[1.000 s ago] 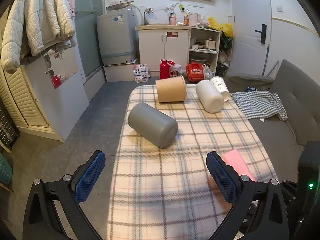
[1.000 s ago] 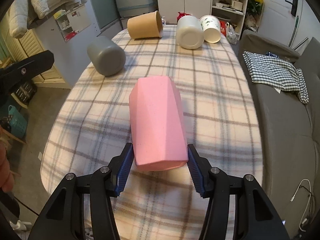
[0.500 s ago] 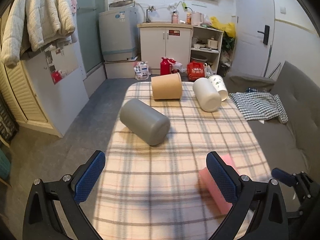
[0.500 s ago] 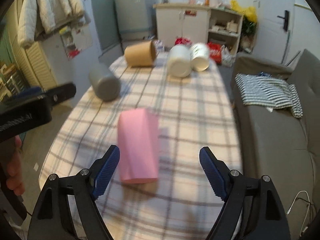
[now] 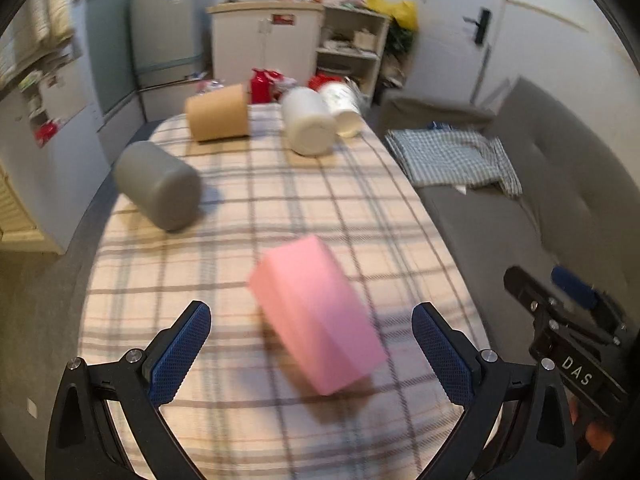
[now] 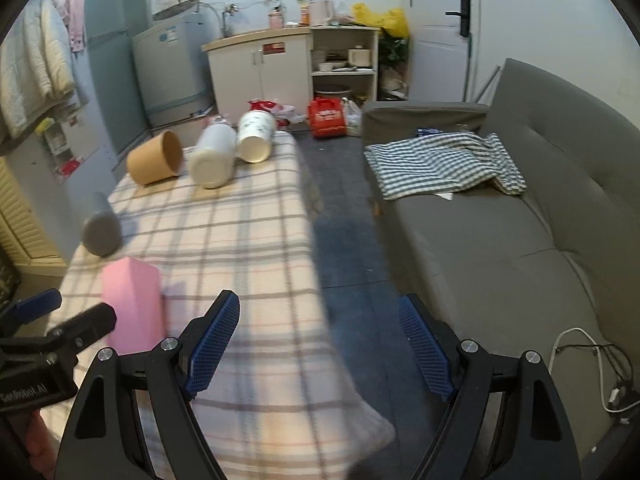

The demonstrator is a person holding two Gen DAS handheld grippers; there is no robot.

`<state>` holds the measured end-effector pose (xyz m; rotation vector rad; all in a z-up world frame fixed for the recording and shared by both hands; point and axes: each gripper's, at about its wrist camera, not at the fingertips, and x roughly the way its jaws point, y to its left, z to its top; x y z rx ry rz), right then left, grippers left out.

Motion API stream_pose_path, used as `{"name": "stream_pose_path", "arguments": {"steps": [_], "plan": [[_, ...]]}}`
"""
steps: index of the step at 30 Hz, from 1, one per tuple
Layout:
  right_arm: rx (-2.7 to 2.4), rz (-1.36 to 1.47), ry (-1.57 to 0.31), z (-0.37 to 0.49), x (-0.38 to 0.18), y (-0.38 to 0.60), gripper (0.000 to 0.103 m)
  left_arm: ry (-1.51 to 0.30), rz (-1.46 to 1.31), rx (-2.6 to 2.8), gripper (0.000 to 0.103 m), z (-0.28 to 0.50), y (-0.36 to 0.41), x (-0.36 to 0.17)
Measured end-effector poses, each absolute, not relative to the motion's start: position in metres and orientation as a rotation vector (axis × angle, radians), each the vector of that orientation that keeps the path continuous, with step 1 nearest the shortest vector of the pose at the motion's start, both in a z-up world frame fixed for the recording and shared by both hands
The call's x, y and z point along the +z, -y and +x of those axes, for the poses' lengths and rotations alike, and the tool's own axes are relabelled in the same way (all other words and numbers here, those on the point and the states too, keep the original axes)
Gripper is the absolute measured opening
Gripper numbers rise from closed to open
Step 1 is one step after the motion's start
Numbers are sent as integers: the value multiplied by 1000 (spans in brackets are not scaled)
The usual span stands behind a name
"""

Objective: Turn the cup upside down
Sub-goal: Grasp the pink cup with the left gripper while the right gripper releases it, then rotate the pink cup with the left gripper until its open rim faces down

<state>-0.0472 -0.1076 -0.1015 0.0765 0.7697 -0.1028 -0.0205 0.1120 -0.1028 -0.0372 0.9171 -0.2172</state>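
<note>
Filling the right of the right gripper's (image 6: 318, 346) view was a grey sofa (image 6: 500, 248), with a checked cloth (image 6: 444, 164) spread on its seat well ahead. Stretched ahead and to the left of that gripper, and straight out in front of the left gripper (image 5: 312, 356), was a table under a plaid cloth (image 5: 280, 208). Lay on its side just ahead of the left gripper, between the lines of its fingers but untouched by either pad: a pink faceted cup (image 5: 316, 316), blurred. Seen from the right wrist, sat left of the right gripper, beside the left gripper's black frame. Gaped wide, both pairs of blue-padded fingers, holding nothing; hung over the table's near corner and the floor, the right one. Rested further ahead and left of the left gripper, also on its side, a grey cup (image 5: 158, 184). Lay at the table's far end, all toppled: a brown paper cup (image 5: 218, 114), a white cup (image 5: 308, 122) and, touching it, a printed paper cup (image 5: 342, 106).
</note>
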Motion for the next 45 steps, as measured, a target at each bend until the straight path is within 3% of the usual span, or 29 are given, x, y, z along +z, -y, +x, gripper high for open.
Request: {"name": "stream_pose_path", "arguments": {"steps": [7,10,12,26,45], "plan": [[-121,78,-775,-53,-105,120,82,-1068,37,-203,102,-11,-91,-134],[-108,74,-779,-53,-107,117,82,-1118,30,-211,84,-8,-92,-147],[-101,67,-782,-52,-108,114,82,-1168,2,-240,65,-6,-94,-157],[-78,49,-802,-48,-114,104,82,-1030,69,-237,57,-8,-107,-124],[-35,27,-815,-39,-120,88,82,-897,83,-259,55,30,-122,-97]]}}
